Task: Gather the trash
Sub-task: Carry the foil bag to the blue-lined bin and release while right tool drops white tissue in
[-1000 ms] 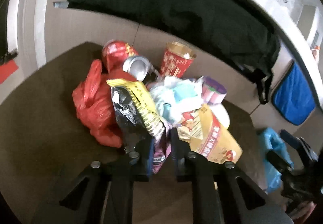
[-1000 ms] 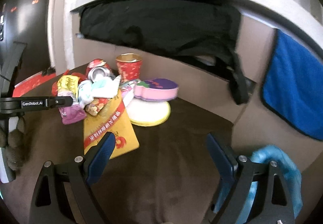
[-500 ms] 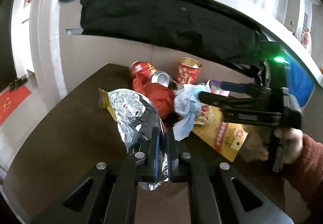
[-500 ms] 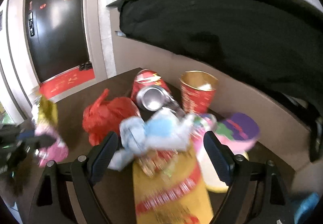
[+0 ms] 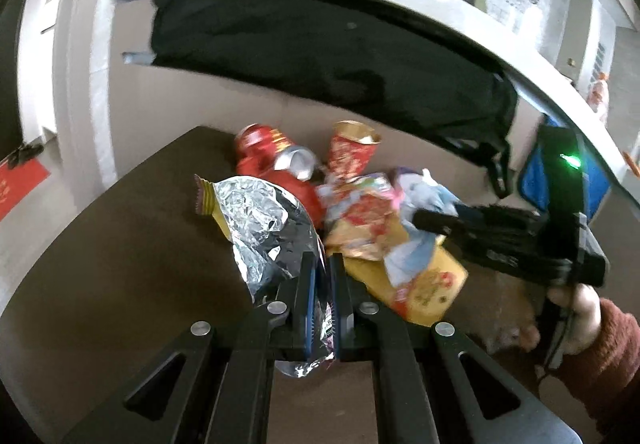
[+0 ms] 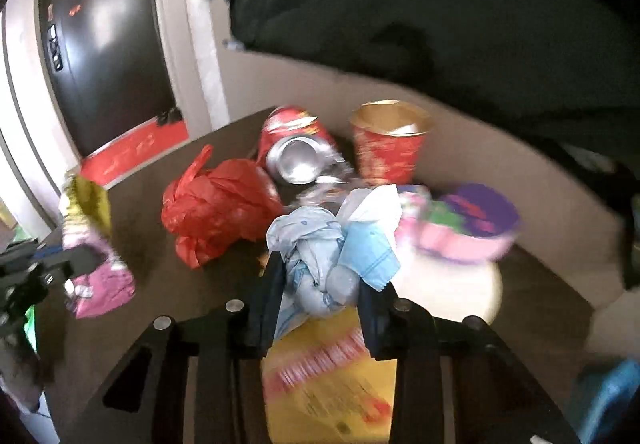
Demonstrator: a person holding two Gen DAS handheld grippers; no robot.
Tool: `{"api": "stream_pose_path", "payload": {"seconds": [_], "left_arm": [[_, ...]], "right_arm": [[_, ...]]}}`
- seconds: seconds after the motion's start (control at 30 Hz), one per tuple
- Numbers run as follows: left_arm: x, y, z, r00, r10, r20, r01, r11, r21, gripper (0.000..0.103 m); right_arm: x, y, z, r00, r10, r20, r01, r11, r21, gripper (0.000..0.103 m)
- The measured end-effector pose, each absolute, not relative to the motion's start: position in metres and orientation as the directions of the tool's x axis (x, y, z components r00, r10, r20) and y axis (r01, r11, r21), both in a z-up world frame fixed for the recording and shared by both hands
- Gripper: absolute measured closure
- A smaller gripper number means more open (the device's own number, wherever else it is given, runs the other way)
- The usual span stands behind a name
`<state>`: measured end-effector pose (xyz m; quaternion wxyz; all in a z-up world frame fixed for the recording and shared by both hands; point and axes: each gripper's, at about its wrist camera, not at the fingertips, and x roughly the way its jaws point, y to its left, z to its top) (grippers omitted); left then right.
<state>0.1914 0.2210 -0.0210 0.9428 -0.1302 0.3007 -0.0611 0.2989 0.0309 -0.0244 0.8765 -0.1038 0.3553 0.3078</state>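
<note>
I see a brown table [image 6: 152, 212] against the wall; left gripper [image 5: 323, 264] clamps a foil wrapper [image 5: 264, 228], right gripper [image 6: 320, 272] closing around crumpled tissue [image 6: 320, 244].

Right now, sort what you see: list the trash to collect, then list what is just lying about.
Trash:
- foil snack bag, held in left gripper
- crumpled blue-white wrapper, right gripper closing on it
- red plastic bag
- crushed red can
- red paper cup
- yellow packet

Lying about:
- black cloth
- blue cloth
- table
</note>
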Motion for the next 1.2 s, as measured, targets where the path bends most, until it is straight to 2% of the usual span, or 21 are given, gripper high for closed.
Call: {"api": "stream_pose_path", "payload": {"seconds": [0.2, 0.43, 0.8, 1.2], "left_arm": [[0.199, 0.164, -0.003, 0.811, -0.256, -0.526, 0.137, 0.957, -0.254, 0.096], [0.209, 0.072, 0.016, 0.790, -0.368, -0.490, 0.280, 0.928, -0.245, 0.096], [0.235, -0.078, 0.026, 0.718, -0.522, -0.460, 0.470, 0.851, -0.233, 0.096], [0.255, -0.166, 0.007, 0.631, -0.585, -0.509, 0.558, 0.799, -0.225, 0.096]], "right_arm": [[0.268, -0.043, -0.003, 0.627, 0.434, -0.647, -0.527, 0.848, 0.058, 0.073], [0.232, -0.132, 0.023, 0.764, 0.321, -0.560, -0.382, 0.924, 0.009, 0.073], [0.205, -0.269, 0.042, 0.865, 0.122, -0.486, -0.139, 0.990, 0.002, 0.072], [0.205, -0.359, 0.016, 0.863, 0.036, -0.504, -0.004, 0.998, 0.065, 0.071]]}}
